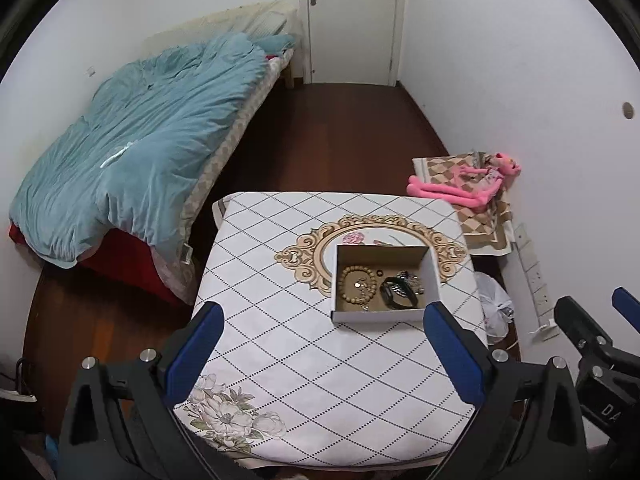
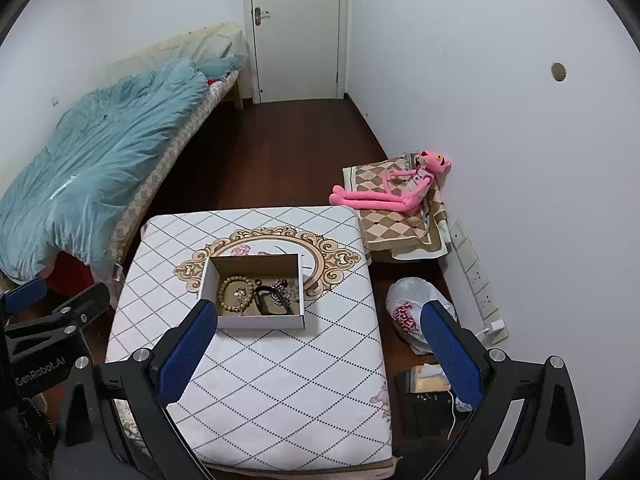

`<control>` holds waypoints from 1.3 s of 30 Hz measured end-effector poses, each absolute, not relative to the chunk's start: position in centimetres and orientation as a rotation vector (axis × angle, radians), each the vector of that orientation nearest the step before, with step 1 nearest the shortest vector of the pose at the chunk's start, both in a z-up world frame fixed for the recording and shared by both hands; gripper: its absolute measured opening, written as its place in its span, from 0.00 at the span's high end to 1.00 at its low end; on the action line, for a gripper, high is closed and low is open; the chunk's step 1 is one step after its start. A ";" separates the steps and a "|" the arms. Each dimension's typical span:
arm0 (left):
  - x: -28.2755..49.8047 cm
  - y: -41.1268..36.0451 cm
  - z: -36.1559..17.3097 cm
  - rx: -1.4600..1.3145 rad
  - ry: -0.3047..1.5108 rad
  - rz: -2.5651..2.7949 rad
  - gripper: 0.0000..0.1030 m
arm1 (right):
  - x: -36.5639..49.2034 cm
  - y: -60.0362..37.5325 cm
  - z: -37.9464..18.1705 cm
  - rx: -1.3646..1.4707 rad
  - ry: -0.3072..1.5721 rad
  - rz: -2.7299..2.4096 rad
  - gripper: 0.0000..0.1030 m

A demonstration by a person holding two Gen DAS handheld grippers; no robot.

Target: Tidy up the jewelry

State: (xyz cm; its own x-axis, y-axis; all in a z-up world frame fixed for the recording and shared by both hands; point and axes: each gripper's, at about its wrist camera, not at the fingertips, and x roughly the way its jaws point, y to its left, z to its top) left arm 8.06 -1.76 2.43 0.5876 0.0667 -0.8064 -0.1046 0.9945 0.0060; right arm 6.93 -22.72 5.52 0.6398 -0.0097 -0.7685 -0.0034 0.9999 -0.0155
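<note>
Apparently we are near the end, or else at the very start: every piece of jewelry we can see already lies inside the open cardboard box [image 1: 382, 280] on the patterned worktop [image 1: 280, 360], and none rests on the cloth outside it. A wooden bead bracelet [image 1: 357, 285] sits in the box's left half with a small metal piece inside its ring, a black watch [image 1: 397, 294] lies to its right, and a silvery tangle [image 1: 412, 279] is just behind the watch; we cannot tell what that tangle is. If sorting within the box is meant, that is left to do.

Our left gripper [image 1: 324, 332] hangs above the near part of the worktop with its blue pads spread wide and nothing between them. Our right gripper [image 2: 320, 334] is likewise wide apart and empty, near the box's front edge.

Around us, a bed [image 1: 132, 152] with a blue quilt stands to the left, a pink plush toy [image 2: 396, 190] lies on a checked cushion by the wall, and a white plastic bag [image 2: 412, 308] sits on the floor. Nothing blocks the way to the box.
</note>
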 end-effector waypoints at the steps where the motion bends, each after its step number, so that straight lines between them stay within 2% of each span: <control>1: 8.3 -1.7 2.1 -0.043 0.946 0.104 0.01 | 7.4 -22.6 5.3 -0.019 0.884 -0.005 0.01; 17: 12.1 -1.2 -1.5 -0.029 1.035 0.118 0.01 | 13.2 -20.9 0.3 -0.045 0.999 0.006 0.01; 39: 12.1 -1.1 -2.7 -0.024 1.055 0.119 0.01 | 13.3 -21.0 -1.3 -0.048 1.035 0.015 0.01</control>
State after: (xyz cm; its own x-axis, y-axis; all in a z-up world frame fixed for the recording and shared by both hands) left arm 12.14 -1.12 -2.69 0.4878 0.0865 -0.8687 -0.1098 0.9933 0.0373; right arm 13.35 -20.96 -1.30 0.5108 -0.0103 -0.8597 -0.0353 0.9988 -0.0329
